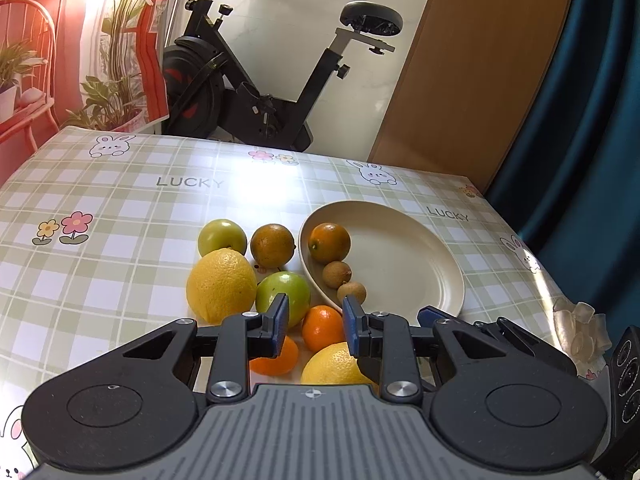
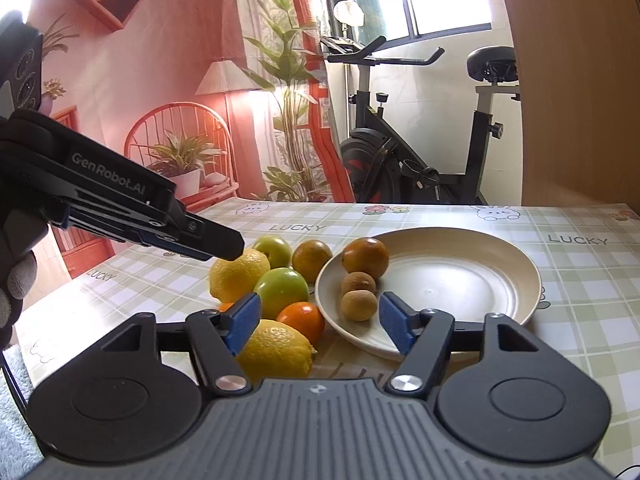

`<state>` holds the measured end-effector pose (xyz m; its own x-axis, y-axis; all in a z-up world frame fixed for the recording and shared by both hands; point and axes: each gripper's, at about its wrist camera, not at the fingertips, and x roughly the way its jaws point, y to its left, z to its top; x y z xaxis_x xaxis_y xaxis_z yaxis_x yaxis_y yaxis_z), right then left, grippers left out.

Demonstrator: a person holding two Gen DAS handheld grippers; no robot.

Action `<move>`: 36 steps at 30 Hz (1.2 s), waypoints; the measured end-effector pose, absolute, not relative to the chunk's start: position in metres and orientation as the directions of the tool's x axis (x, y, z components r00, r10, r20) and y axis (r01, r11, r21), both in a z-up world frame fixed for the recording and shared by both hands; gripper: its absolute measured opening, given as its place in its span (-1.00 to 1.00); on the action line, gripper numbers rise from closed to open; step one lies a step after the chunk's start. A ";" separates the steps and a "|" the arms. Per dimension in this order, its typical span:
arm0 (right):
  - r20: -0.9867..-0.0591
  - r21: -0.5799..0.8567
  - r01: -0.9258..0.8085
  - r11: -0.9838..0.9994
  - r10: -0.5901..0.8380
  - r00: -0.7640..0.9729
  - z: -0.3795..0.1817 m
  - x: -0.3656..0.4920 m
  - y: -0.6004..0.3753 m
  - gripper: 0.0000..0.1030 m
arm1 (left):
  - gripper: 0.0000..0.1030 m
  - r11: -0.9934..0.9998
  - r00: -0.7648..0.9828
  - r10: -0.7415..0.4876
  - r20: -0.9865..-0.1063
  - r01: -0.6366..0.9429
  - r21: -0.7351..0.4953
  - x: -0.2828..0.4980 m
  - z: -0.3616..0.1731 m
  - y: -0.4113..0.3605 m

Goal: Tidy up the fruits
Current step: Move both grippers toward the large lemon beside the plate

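Right gripper [image 2: 318, 322] part open, empty, at plate's [image 2: 496, 280] near rim by two small brown fruits [image 2: 359, 305]. Left gripper [image 1: 315, 322] narrowed to its closest, empty, above loose fruit heap [image 1: 244, 280] mid-tabletop. Best widen over orange [image 1: 322, 327], straddle squarely, squeeze gently, set down clear of fruit already plated.

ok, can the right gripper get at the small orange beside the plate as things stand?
Probably yes: right gripper is open and the small orange lies just ahead. Tight, though: near lemon and green apple crowd it.
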<state>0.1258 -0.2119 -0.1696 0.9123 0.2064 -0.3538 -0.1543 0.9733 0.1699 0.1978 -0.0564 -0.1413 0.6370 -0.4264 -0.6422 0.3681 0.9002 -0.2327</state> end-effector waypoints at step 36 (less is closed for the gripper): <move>-0.507 0.140 -0.285 0.948 0.316 0.802 -0.197 0.139 -0.180 0.39 | 0.15 0.845 0.510 -0.523 -0.683 0.412 -0.340 0.198 -0.188 -0.051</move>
<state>0.1390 -0.1797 -0.1973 0.8021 0.3162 -0.5065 -0.2853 0.9481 0.1401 0.1985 -0.0513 -0.1884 0.5104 -0.5231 -0.6825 0.4117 0.8455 -0.3401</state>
